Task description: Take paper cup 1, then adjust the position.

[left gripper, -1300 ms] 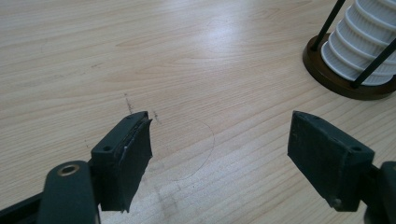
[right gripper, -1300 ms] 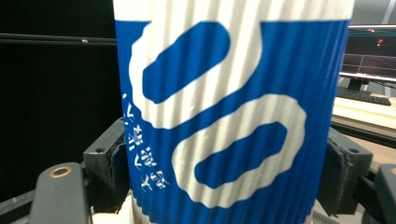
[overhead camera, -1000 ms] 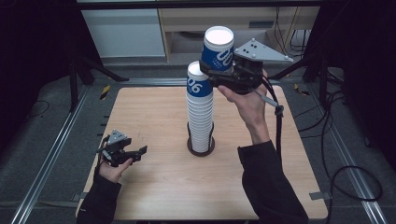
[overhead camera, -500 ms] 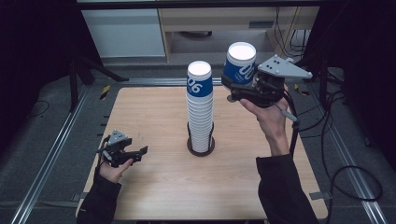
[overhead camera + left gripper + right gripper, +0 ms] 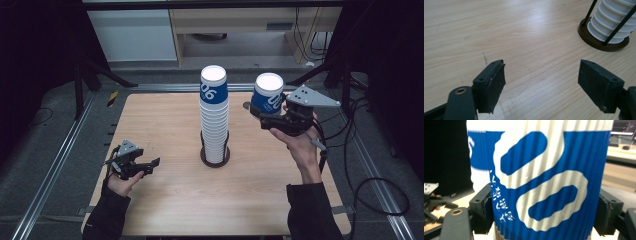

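A tall stack of upside-down blue-and-white paper cups (image 5: 214, 117) stands in a dark round holder (image 5: 216, 159) at the table's middle. My right gripper (image 5: 265, 117) is shut on one more such cup (image 5: 268, 95), bottom up, in the air to the right of the stack and a little below its top. In the right gripper view the cup (image 5: 544, 177) sits between both pads (image 5: 486, 212). My left gripper (image 5: 150, 167) rests low near the front left, open and with nothing in it; its view shows bare wood between the jaws and the stack's foot (image 5: 616, 22) at upper right.
The wooden table (image 5: 165, 115) has metal rails along both sides. Cables trail on the floor at right (image 5: 370, 185). A white cabinet and shelf stand beyond the far edge.
My right hand has carried the cup from above the stack's top to the right and down. The left gripper has stayed put.
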`<state>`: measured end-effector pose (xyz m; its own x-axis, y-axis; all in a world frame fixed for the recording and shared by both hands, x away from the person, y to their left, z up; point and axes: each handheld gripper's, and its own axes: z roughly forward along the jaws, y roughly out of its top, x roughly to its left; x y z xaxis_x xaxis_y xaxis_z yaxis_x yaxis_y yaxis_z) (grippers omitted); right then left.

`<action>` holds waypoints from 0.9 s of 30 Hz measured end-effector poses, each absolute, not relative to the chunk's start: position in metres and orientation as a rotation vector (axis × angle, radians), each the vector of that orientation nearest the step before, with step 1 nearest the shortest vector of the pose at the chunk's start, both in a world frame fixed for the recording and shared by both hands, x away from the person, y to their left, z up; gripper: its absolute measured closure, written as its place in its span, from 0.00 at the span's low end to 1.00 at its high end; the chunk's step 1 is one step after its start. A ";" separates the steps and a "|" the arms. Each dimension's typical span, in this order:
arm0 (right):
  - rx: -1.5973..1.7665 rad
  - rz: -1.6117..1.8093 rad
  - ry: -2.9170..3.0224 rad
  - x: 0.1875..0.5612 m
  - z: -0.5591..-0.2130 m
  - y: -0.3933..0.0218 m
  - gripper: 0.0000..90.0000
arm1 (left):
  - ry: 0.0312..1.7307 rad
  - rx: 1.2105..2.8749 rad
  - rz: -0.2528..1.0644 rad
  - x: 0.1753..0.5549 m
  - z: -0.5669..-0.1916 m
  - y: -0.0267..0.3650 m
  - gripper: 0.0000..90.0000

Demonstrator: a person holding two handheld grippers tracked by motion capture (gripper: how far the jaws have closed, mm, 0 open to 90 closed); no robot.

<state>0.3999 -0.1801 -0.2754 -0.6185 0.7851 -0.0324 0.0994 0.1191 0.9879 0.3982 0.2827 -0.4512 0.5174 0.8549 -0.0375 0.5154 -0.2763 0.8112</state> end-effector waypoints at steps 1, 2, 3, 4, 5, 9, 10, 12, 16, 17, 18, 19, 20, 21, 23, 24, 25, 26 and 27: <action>0.857 1.547 1.836 0.399 -0.279 -0.182 0.23 | 1.118 1.947 0.529 0.398 -0.451 0.282 0.24; 0.861 1.544 1.843 0.398 -0.283 -0.184 0.23 | 1.116 1.946 0.527 0.398 -0.451 0.282 0.24; 0.863 1.542 1.851 0.398 -0.287 -0.186 0.23 | 1.115 1.946 0.526 0.398 -0.451 0.282 0.24; 0.865 1.543 1.857 0.397 -0.291 -0.188 0.23 | 1.115 1.947 0.526 0.398 -0.451 0.281 0.24; 0.867 1.542 1.861 0.396 -0.294 -0.190 0.23 | 1.114 1.948 0.527 0.398 -0.451 0.281 0.24; 0.883 1.539 1.881 0.394 -0.308 -0.196 0.23 | 1.112 1.948 0.523 0.397 -0.450 0.281 0.24; 0.884 1.539 1.892 0.393 -0.311 -0.197 0.23 | 1.110 1.945 0.523 0.397 -0.450 0.281 0.24; 0.877 1.528 1.906 0.392 -0.318 -0.198 0.23 | 1.110 1.944 0.520 0.397 -0.449 0.281 0.24; 0.856 1.502 1.954 0.389 -0.329 -0.199 0.23 | 1.098 1.952 0.518 0.396 -0.448 0.279 0.24; 0.847 1.490 1.966 0.388 -0.332 -0.199 0.23 | 1.094 1.953 0.517 0.396 -0.447 0.278 0.24; 0.841 1.486 1.981 0.387 -0.335 -0.199 0.23 | 1.091 1.955 0.517 0.395 -0.447 0.277 0.24; 0.838 1.481 1.991 0.386 -0.338 -0.200 0.23 | 1.087 1.958 0.513 0.395 -0.447 0.276 0.24; 0.832 1.477 2.006 0.385 -0.341 -0.200 0.23 | 1.084 1.960 0.511 0.395 -0.446 0.275 0.24; 0.824 1.472 2.016 0.385 -0.344 -0.200 0.23 | 1.081 1.964 0.508 0.395 -0.446 0.275 0.24; 0.810 1.461 2.046 0.384 -0.349 -0.199 0.23 | 1.072 1.967 0.502 0.394 -0.446 0.273 0.23; 0.801 1.455 2.057 0.383 -0.352 -0.199 0.23 | 1.065 1.975 0.498 0.394 -0.445 0.272 0.23; 0.789 1.448 2.074 0.382 -0.355 -0.198 0.23 | 1.061 1.976 0.495 0.393 -0.445 0.271 0.23; 0.781 1.440 2.083 0.381 -0.357 -0.197 0.23 | 1.054 1.978 0.491 0.393 -0.444 0.270 0.23; 0.770 1.438 2.094 0.381 -0.360 -0.196 0.23 | 1.048 1.981 0.489 0.392 -0.444 0.269 0.23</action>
<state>0.3809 -0.1964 -0.3596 -0.7251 0.6847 -0.0738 0.1770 0.2888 0.9409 0.3922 0.2690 -0.4436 0.5779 0.8152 -0.0369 0.4957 -0.3147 0.8095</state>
